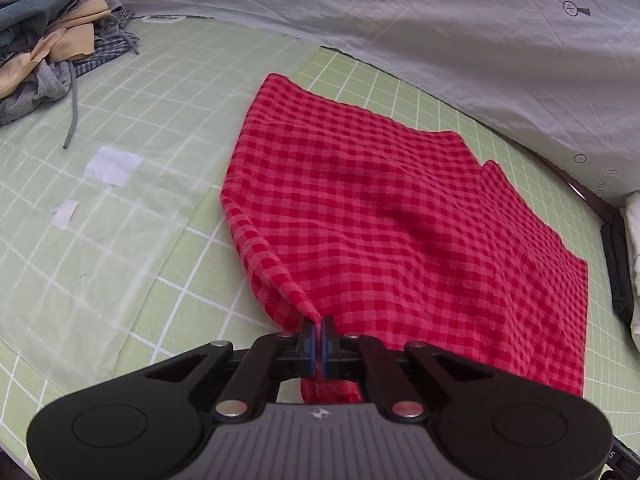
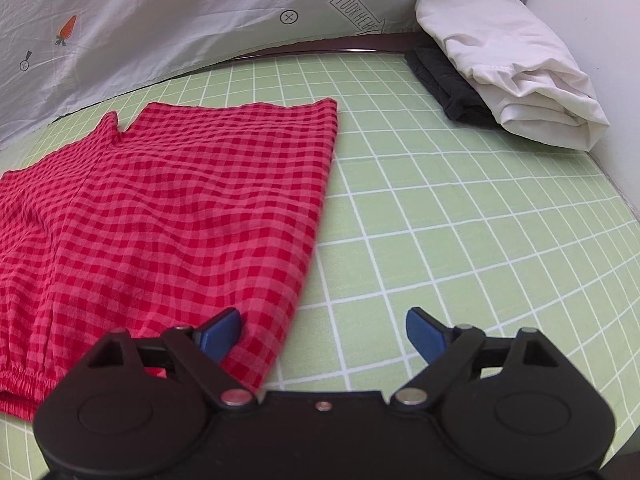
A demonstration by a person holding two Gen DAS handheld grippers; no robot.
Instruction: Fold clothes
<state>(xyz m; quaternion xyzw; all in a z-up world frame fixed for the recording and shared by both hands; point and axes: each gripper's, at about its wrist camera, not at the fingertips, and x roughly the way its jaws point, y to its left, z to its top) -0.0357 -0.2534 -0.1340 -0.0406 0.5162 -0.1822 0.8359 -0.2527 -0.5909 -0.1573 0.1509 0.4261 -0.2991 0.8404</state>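
A pair of red checked shorts (image 1: 380, 208) lies spread on the green grid mat (image 1: 180, 272). My left gripper (image 1: 319, 332) is shut on the near left edge of the shorts, and the pinched cloth rises in a small ridge to the jaws. In the right wrist view the shorts (image 2: 168, 216) lie to the left, with the elastic waistband at the lower left. My right gripper (image 2: 324, 332) is open and empty above the mat. Its left finger (image 2: 220, 334) is over the shorts' right edge and its right finger is over bare mat.
A pile of unfolded clothes (image 1: 48, 40) sits at the far left. A folded white garment (image 2: 508, 68) on a folded black one (image 2: 448, 84) sits at the far right. A grey printed sheet (image 1: 440, 32) runs along the back. White patches (image 1: 114, 164) mark the mat.
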